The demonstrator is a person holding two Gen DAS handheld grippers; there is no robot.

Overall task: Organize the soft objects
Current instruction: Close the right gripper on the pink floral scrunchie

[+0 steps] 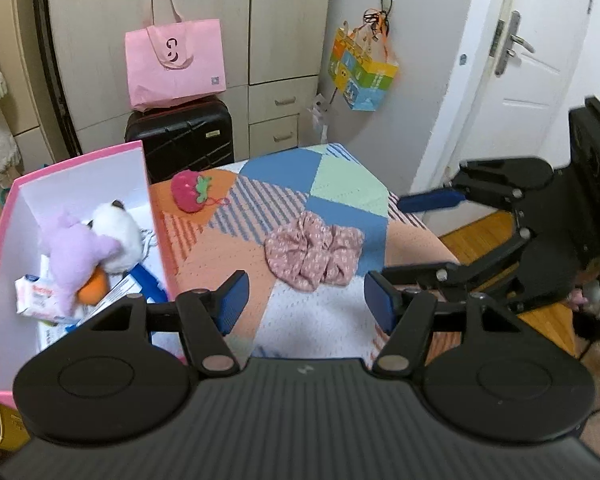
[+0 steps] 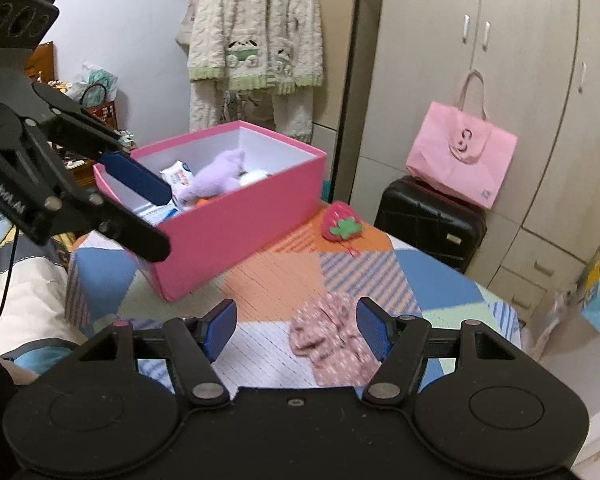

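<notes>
Both hand-held grippers gape, empty; scrunchie (image 1: 314,255) on patchwork cloth (image 1: 352,188); plush toys boxed.

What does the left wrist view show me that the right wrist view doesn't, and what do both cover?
Only the left wrist view: the white door, a colourful hanging bag, and the panda plush clearly inside the box.

Only the right wrist view: a fluffy white robe hanging behind the box, and the box's outer pink front wall.

Both: the pink box holding the purple plush, the strawberry plush and pink scrunchie on the patchwork cover, the pink tote, the black suitcase. Left tool and right tool are both open.
</notes>
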